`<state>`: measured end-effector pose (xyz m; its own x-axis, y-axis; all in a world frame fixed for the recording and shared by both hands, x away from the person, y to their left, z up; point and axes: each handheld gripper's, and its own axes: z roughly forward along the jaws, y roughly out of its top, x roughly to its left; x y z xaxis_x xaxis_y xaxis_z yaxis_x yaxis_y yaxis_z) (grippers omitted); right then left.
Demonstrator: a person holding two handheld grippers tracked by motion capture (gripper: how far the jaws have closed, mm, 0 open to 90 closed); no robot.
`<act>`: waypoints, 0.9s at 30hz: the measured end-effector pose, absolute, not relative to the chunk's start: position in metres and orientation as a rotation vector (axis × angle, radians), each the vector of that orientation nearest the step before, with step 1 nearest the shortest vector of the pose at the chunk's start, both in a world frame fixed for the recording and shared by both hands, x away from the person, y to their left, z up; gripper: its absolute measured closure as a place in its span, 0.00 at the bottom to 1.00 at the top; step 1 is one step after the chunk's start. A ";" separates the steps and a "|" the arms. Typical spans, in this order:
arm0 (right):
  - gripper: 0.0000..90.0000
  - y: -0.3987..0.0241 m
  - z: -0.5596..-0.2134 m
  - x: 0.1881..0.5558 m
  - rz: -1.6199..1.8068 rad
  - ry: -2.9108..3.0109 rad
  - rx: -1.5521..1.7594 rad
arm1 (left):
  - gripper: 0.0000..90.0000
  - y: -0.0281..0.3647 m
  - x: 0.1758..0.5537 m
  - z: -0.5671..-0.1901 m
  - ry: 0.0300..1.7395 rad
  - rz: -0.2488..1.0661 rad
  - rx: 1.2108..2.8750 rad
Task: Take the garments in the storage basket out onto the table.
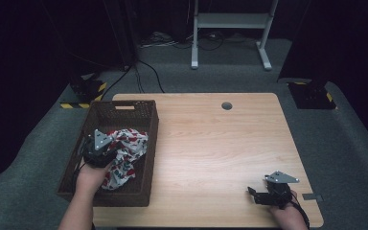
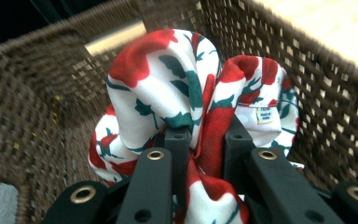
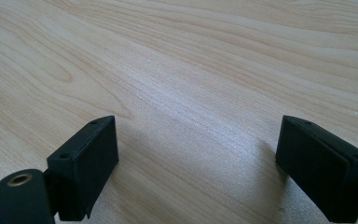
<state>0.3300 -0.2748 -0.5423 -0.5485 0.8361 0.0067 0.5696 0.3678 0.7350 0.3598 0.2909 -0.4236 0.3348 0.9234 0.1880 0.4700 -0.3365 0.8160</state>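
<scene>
Red-and-white floral cloth [image 2: 182,93] sat pinched in the closed left tongs [image 2: 204,140] inside the basket [image 1: 143,158], apparently mid-lift; next it needed raising clear of the rim toward the bench [image 1: 211,143], where the right tongs [image 3: 196,172] rested wide open, empty.

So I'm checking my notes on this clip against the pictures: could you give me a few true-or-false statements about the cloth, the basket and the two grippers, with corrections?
1. The left gripper is shut on the white cloth with red and green flower print. True.
2. That cloth lies spread flat on the light wooden table. False: it is bunched up inside the dark brown woven basket.
3. The right gripper has its jaws open over bare table. True.
4. The right gripper holds a corner of the cloth. False: nothing is between its jaws.
5. The basket sits at the table's right edge. False: it is at the left edge.
</scene>
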 end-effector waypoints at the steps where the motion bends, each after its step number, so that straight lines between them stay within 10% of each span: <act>1: 0.14 -0.275 -0.542 0.330 0.997 2.266 1.228 | 0.85 0.291 0.359 -0.422 1.218 0.889 1.920; 27: 0.14 -0.275 -0.542 0.330 0.995 2.267 1.225 | 0.86 0.299 0.318 -0.381 1.052 1.193 1.431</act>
<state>0.3301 -0.2747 -0.5423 -0.5498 0.8353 0.0041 0.5686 0.3707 0.7344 0.3182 0.2994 -0.3810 0.1496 0.9758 0.1597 0.0359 -0.1668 0.9853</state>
